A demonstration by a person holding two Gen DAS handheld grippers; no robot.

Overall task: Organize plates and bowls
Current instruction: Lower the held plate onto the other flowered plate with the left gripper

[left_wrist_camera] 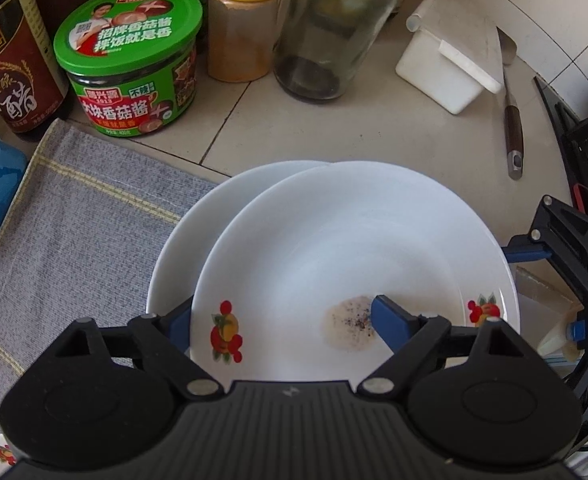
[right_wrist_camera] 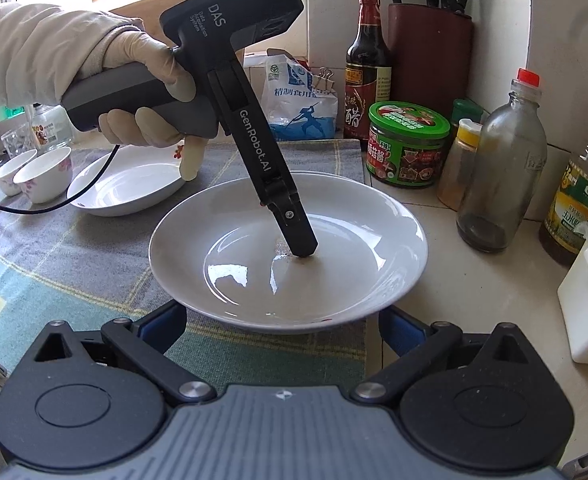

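A white plate [left_wrist_camera: 354, 248] with fruit prints lies on top of a second white plate [left_wrist_camera: 189, 232], shifted to its right. My left gripper [left_wrist_camera: 281, 320] straddles the top plate's near rim: one blue finger [left_wrist_camera: 394, 324] inside on a dried stain, the other [left_wrist_camera: 179, 322] outside below the rim. In the right wrist view the plate [right_wrist_camera: 354, 240] sits with the left gripper's finger [right_wrist_camera: 298, 236] planted inside it. My right gripper [right_wrist_camera: 281, 328] is open and empty, its fingers either side of the plate's near rim. Another white plate [right_wrist_camera: 133, 188] and small flowered bowls [right_wrist_camera: 45, 174] stand at the back left.
A grey striped cloth [left_wrist_camera: 73, 216] covers the counter's left part. Behind the plates stand a green-lidded jar [left_wrist_camera: 129, 60], a spice shaker [left_wrist_camera: 241, 20], a glass bottle [left_wrist_camera: 330, 28] and a vinegar bottle [left_wrist_camera: 9, 52]. A white box [left_wrist_camera: 450, 52] and a knife [left_wrist_camera: 512, 120] lie at the right.
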